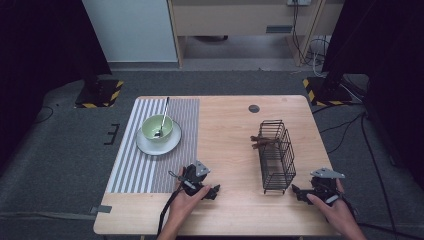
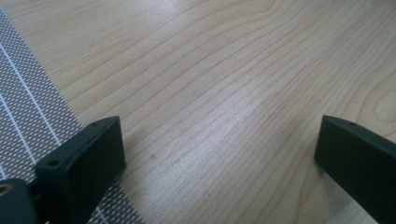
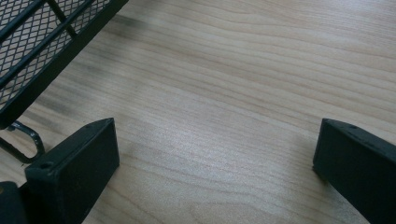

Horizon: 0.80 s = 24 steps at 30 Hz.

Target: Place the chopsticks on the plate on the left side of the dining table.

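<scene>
A light wooden desk (image 1: 230, 210) stands in the middle of a grey carpeted floor (image 1: 60, 150), its grain plain in the soft, even light. A round grey cable cap (image 1: 254, 108) sits near its far edge. Beyond the desk, a pale blue-white panel (image 1: 132, 30) fills the far left wall, and just right of it stands a beige wooden cabinet (image 1: 240, 20) with an open gap beneath. Dark curtains (image 1: 35, 50) hang at both sides. Two stand bases with yellow-black hazard stripes (image 1: 100, 93) rest on the floor, one at each far corner. Loose cables (image 1: 312, 50) trail at the far right.
</scene>
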### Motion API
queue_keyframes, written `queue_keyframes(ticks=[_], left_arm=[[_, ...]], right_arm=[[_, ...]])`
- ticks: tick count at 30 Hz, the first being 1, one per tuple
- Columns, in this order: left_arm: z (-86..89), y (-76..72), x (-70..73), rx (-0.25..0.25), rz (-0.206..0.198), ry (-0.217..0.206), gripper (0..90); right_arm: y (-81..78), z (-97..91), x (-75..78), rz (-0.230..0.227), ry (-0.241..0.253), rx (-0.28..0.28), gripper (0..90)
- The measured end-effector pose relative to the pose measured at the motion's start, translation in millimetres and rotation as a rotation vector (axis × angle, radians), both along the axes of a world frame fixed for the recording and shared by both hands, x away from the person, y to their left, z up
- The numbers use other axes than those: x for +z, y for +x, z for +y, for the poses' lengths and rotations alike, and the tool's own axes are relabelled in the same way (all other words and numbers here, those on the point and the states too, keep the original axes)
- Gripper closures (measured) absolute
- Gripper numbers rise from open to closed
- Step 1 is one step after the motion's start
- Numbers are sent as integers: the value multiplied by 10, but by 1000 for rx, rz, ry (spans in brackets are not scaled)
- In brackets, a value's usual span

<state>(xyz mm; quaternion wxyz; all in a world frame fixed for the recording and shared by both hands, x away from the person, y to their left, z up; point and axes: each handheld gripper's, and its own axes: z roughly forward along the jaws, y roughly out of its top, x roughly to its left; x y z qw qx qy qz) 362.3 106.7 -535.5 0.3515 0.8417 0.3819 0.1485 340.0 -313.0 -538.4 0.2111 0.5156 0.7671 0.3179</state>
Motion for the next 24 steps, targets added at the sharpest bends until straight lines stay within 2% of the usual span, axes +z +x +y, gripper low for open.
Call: queue_keyframes(ticks=[1, 2, 11, 13, 16, 24], left_arm=[[0, 0, 0, 0, 0, 0, 36], [-18, -6, 19, -20, 17, -27, 36], [-95, -60, 157, -95, 33, -60, 43], [-90, -73, 200, -102, 25, -64, 45], [-49, -103, 284, -96, 22, -99, 55], [2, -125, 460, -93, 8, -119, 84]], right_arm=[[0, 0, 0, 0, 0, 0, 4], [-3, 2, 0, -1, 1, 2, 4], [-3, 3, 0, -1, 1, 2, 4], [-3, 4, 0, 1, 1, 2, 4], [-1, 7, 1, 2, 0, 2, 4], [-2, 10, 0, 2, 0, -1, 4]])
